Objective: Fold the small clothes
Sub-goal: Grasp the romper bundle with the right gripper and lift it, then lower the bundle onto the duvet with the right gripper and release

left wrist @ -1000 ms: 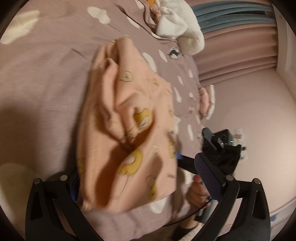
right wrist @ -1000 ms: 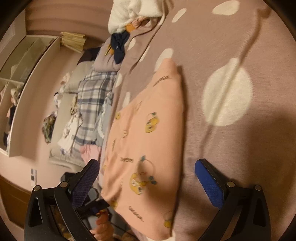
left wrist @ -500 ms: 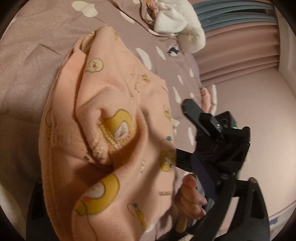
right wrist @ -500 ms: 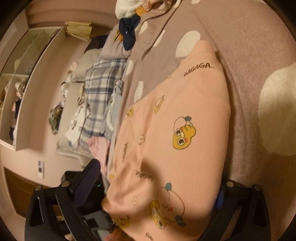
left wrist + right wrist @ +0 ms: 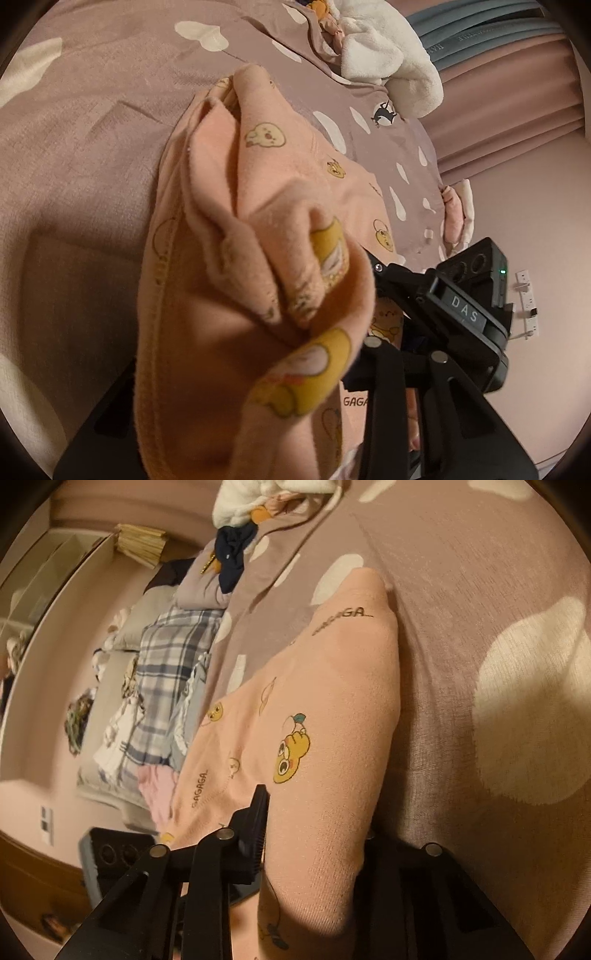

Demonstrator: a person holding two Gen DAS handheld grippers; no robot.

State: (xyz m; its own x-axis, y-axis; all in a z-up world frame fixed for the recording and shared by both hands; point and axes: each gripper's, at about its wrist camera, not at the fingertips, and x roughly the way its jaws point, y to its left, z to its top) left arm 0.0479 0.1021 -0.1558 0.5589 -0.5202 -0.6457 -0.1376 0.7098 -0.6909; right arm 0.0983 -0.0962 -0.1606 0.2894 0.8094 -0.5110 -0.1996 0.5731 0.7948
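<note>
Both grippers, left (image 5: 236, 369) & right (image 5: 314, 834), are clamping soft peach knit garment (image 5: 332, 709), bunching w/ duck prints, on mauve bed cover (image 5: 480, 572).

— What did you have around you on the bed?

— You had a mauve bedspread (image 5: 92, 122) with white cloud shapes, and a white fluffy blanket (image 5: 388, 55) bunched at its far end.

— And beyond it?

— You faced pink curtains (image 5: 517, 122) on 1 side. On the other, a plaid cloth (image 5: 162, 672) lay in a heap beside the bedspread, with a navy garment (image 5: 232, 561) near it.
</note>
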